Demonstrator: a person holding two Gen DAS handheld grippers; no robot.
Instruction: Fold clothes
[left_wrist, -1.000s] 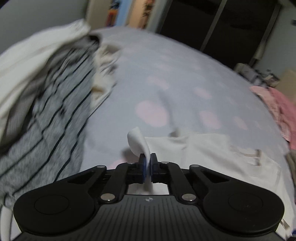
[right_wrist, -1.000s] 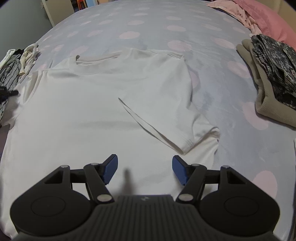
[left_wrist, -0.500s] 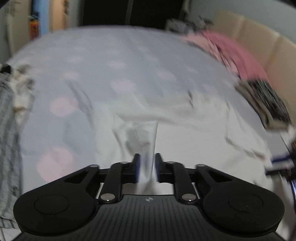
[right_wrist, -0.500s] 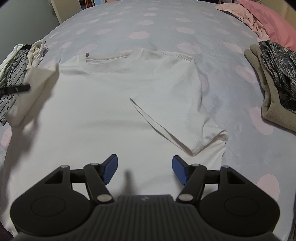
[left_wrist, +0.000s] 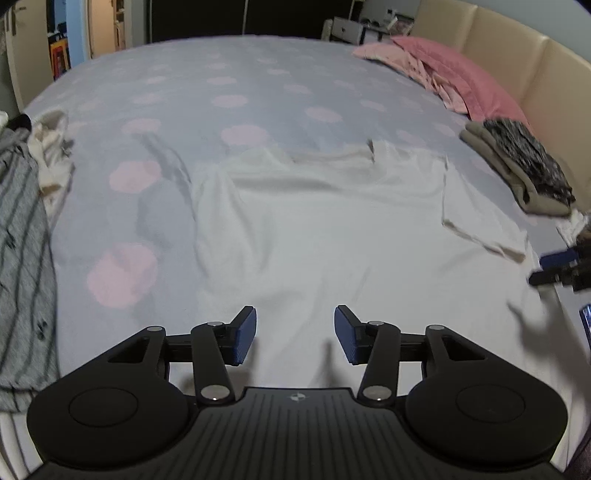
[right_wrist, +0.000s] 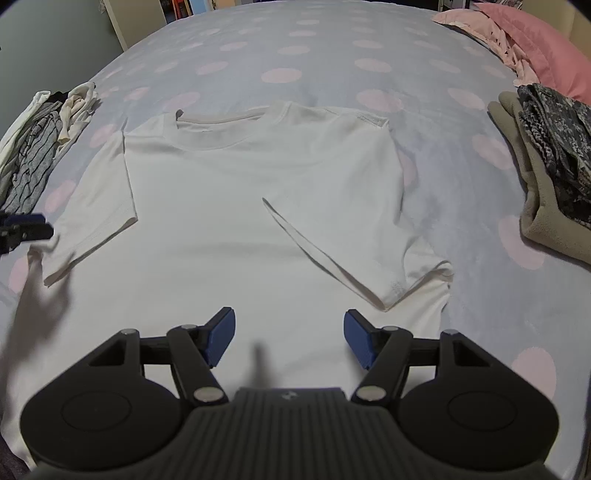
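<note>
Now your left gripper (left_wrist: 294, 334) is opening, nothing between its jaws; your right gripper (right_wrist: 289, 339) stands apart, empty. Below both, the white T-shirt (right_wrist: 229, 206) lies flat on the spotted bedsheet (right_wrist: 280, 48), sleeves folded inward. Snagging the nine-o'clock sleeve (right_wrist: 92, 214) could undo it. No writing is readable.

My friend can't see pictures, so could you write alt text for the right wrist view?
A white cotton T-shirt lies flat on a grey bedsheet with pink dots, both sleeves folded inward. The right gripper hovers over its hem, jaws apart and empty, with folded clothes stacked at right.
</note>
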